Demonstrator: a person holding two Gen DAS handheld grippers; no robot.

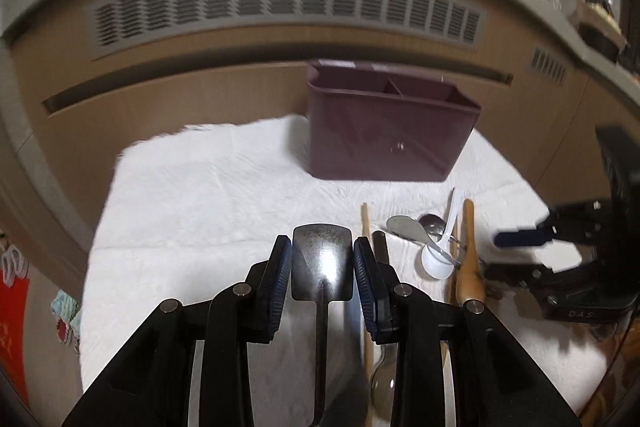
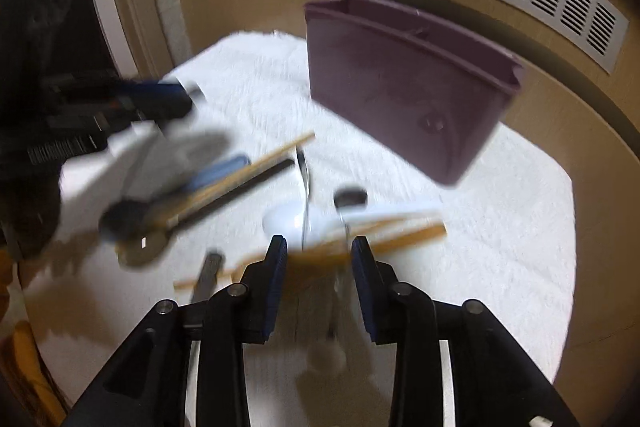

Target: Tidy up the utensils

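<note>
Utensils lie in a loose heap on the white cloth near the purple caddy, while the left gripper pinches a metal spatula and the right gripper hangs parted over them, clasping nothing.

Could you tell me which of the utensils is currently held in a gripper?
The metal spatula, clamped between the left gripper's pads; the other utensils lie on the white cloth.

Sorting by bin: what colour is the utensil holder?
Dark purple-maroon utensil holder, clearest in the left wrist view.
</note>
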